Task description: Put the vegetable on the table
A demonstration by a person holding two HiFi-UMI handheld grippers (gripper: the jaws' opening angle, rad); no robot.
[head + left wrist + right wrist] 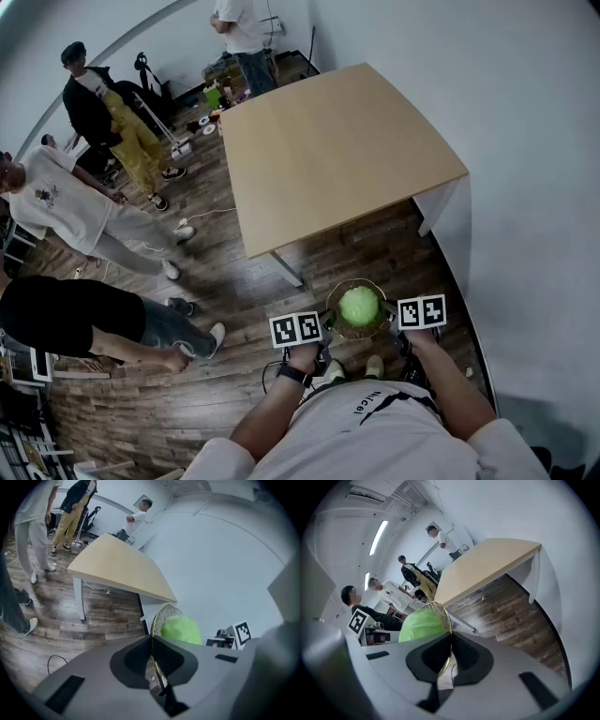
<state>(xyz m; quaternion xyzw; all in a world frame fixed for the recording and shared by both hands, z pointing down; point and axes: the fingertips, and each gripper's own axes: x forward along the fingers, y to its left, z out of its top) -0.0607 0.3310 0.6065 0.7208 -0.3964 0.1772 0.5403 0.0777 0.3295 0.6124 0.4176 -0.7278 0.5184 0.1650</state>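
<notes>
A round green vegetable [359, 305] lies in a gold wire basket [332, 298] held in the air between my two grippers, above the wood floor and short of the near edge of the bare light-wood table [328, 150]. My left gripper [324, 324] is shut on the basket's left rim [158, 617], with the vegetable [182, 629] just beyond the left gripper's jaws [151, 641]. My right gripper [390, 317] is shut on the basket's right rim [443, 612], with the vegetable [423, 624] beside the right gripper's jaws [451, 639]. The table [117, 569] [483, 566] lies ahead.
Several people [103, 216] stand or crouch on the wood floor to the left, and one more person [242, 33] stands at the table's far end. A white wall [525, 141] runs along the right. The table's white leg [286, 269] and a floor cable [211, 214] are nearby.
</notes>
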